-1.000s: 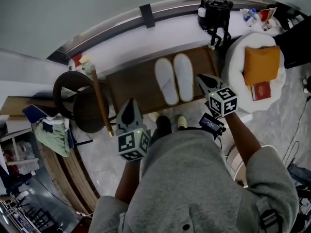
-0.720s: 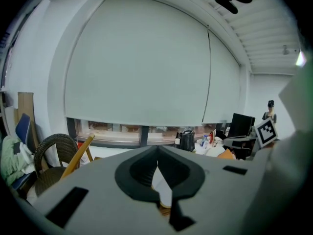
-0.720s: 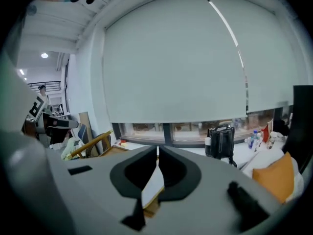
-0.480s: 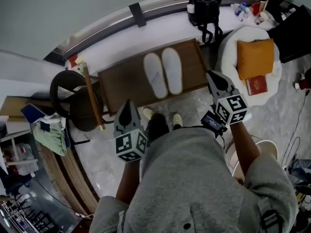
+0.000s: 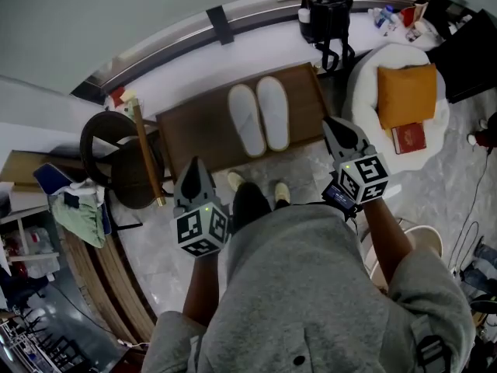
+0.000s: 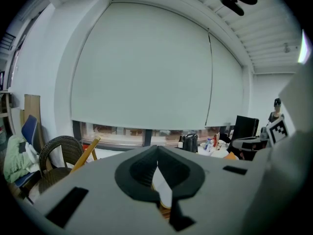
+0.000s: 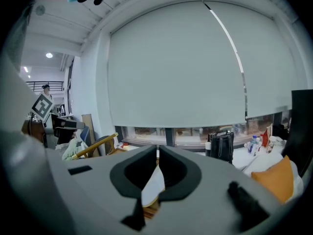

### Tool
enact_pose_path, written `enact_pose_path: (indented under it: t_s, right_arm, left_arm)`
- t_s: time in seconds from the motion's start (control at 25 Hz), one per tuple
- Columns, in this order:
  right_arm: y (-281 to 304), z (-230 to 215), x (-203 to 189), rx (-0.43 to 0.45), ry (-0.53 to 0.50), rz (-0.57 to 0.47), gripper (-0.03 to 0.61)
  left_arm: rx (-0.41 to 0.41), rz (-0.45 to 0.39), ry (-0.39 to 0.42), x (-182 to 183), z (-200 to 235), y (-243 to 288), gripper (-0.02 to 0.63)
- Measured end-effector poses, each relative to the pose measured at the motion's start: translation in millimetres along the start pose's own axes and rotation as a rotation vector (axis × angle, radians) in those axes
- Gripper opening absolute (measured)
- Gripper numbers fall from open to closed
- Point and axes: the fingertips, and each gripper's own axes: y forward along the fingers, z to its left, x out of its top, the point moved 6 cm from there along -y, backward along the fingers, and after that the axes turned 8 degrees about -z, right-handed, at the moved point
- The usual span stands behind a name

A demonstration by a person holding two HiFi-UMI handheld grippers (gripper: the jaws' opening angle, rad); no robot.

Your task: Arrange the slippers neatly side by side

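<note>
Two white slippers, the left one (image 5: 243, 120) and the right one (image 5: 272, 113), lie side by side with toes pointing away on a brown wooden platform (image 5: 194, 134). Both grippers hover short of the platform's near edge, apart from the slippers. My left gripper (image 5: 194, 165) is at the platform's near left; its jaws meet at the tips (image 6: 157, 154) with nothing between them. My right gripper (image 5: 330, 123) is off the platform's right end, shut and empty as well (image 7: 157, 153). A strip of white slipper (image 7: 154, 182) shows through the hollow behind the right gripper's jaws.
A wicker chair (image 5: 116, 158) and a leaning wooden stick (image 5: 146, 158) stand left of the platform. A black bag (image 5: 326, 18) sits behind it. A white round seat (image 5: 373, 99) with an orange cushion (image 5: 407, 92) and a red book (image 5: 409, 137) stands at the right. My feet (image 5: 256, 193) are at the near edge.
The right gripper has drawn back and to the right, away from the slippers, and risen. The left gripper has shifted a little to the left. The slippers lie as before.
</note>
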Motion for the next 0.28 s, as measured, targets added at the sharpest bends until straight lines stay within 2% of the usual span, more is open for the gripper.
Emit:
enact_pose_path:
  t_s: [0.28]
  right_arm:
    - [-1.3,-2.6,-4.4,0.015,0.009,0.0,0.034]
  left_arm:
    - [0.008,0.007,-0.005,-6.8,-9.2,1.7,0.015]
